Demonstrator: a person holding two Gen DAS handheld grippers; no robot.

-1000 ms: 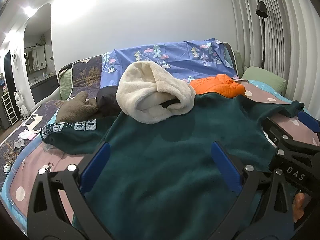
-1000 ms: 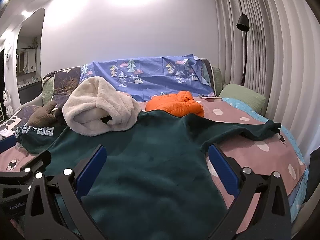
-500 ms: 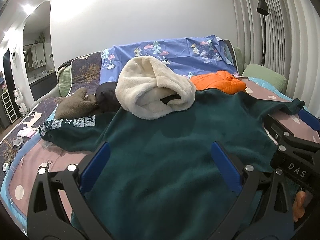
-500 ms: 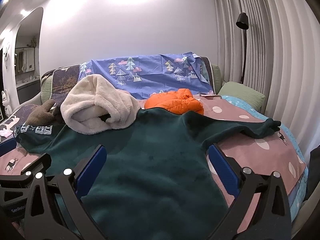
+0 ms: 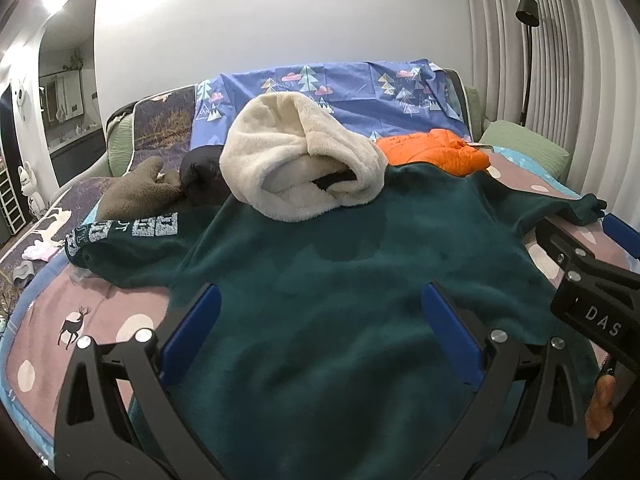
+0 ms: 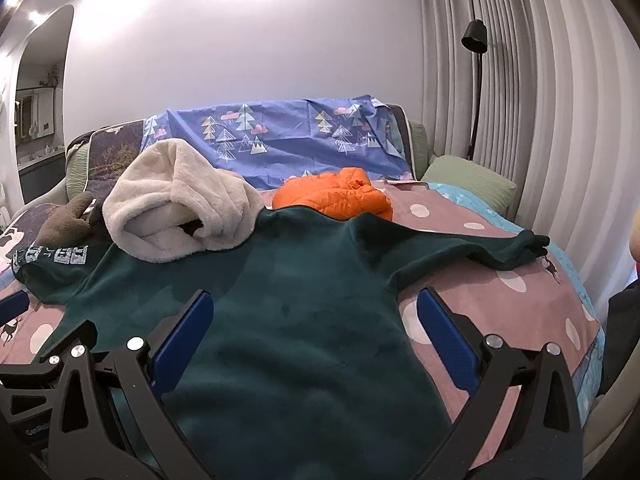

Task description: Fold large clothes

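Observation:
A dark green fleece sweatshirt (image 5: 340, 280) lies spread flat on the bed, sleeves out to both sides; it also shows in the right wrist view (image 6: 288, 320). Its left sleeve carries white block print (image 5: 132, 228). My left gripper (image 5: 320, 320) is open and empty, low over the sweatshirt's body. My right gripper (image 6: 316, 324) is open and empty over the body's right side, near the right sleeve (image 6: 480, 252). The right gripper's body shows at the right edge of the left wrist view (image 5: 588, 292).
A cream fleece garment (image 5: 300, 168) lies bunched on the sweatshirt's collar end. An orange puffer jacket (image 5: 436, 152), a brown garment (image 5: 136, 192) and a black one (image 5: 204, 176) lie behind. The pink dotted bedcover (image 6: 500, 312), a green pillow (image 6: 468, 180) and a floor lamp (image 6: 476, 40) are at right.
Both grippers have shifted slightly, the view tilting a little down over the sweatshirt. Both stay open and the clothes have not moved.

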